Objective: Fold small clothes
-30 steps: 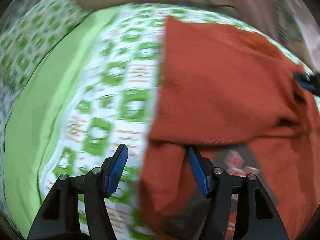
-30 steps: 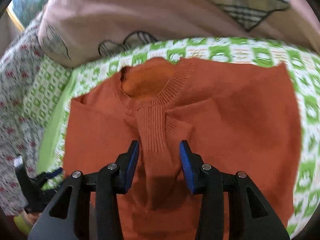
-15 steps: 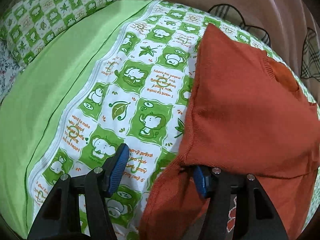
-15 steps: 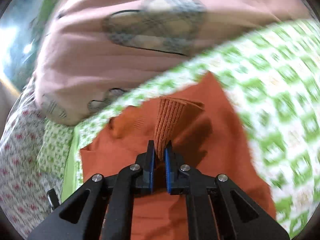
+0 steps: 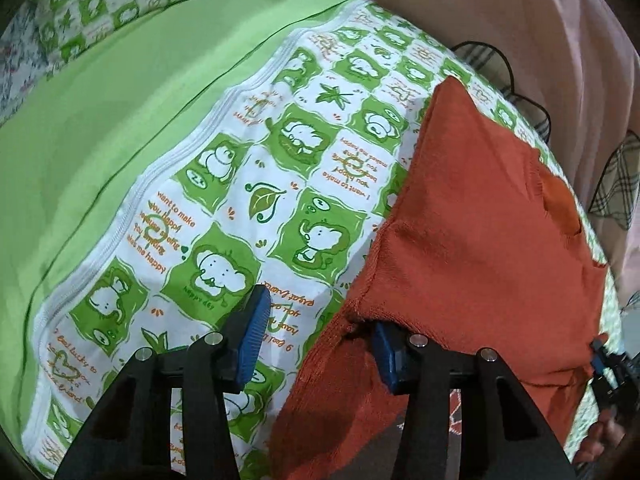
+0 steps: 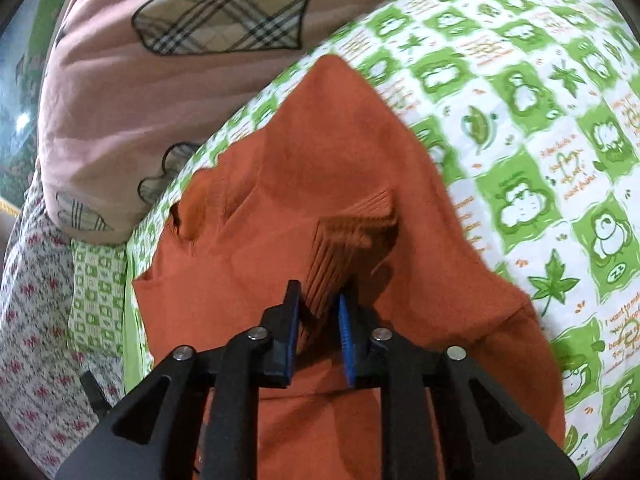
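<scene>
Right wrist view showed the right gripper point(image 6: 316, 330) pinched on the ribbed cuff point(image 6: 348, 248) of the rust-orange knitted sweater point(image 6: 320, 152), which lay on the green-and-white animal-print bedsheet point(image 6: 560, 140), its far edge near the pink quilt with plaid patches point(image 6: 160, 80). In the left wrist view the left gripper point(image 5: 320, 340) stood with jaws spread wide, one finger tucked under the sweater's point(image 5: 480, 220) near left edge, gripping nothing. The knit looked soft, light and limp, likely to sag and stretch; thick ribbed cuffs and hems seemed the surest holds.
</scene>
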Available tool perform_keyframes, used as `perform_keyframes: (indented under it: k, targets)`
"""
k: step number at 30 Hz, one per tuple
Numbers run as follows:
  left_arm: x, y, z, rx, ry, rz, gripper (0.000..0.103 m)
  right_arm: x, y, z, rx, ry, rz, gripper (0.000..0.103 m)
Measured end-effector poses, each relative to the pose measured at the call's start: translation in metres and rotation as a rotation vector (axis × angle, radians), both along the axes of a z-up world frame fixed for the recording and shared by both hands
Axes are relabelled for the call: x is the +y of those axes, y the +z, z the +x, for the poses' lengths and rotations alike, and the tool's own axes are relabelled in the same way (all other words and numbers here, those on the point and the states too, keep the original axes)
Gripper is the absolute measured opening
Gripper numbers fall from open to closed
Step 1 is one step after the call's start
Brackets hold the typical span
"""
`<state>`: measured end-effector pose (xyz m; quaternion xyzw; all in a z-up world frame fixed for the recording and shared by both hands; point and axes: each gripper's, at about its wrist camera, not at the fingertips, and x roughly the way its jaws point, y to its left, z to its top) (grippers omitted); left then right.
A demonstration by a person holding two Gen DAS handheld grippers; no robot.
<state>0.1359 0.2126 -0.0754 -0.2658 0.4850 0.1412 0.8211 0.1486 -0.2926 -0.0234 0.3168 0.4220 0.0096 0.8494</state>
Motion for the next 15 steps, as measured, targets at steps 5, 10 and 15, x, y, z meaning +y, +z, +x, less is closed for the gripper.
perform_keyframes:
  k: [5, 10, 15]
  targets:
    - [0.009, -0.003, -0.001, -0.014, 0.041, -0.065, 0.049, 0.007, 0.015, 0.000, -0.070, 0.053, -0.030, 0.012]
    - [0.006, -0.002, -0.002, -0.003, 0.002, -0.042, 0.049, 0.008, 0.026, -0.001, -0.070, 0.057, -0.075, 0.012]
    - [0.002, 0.007, 0.000, 0.029, -0.096, -0.051, 0.045, -0.007, 0.002, -0.006, 0.020, 0.009, 0.034, 0.034]
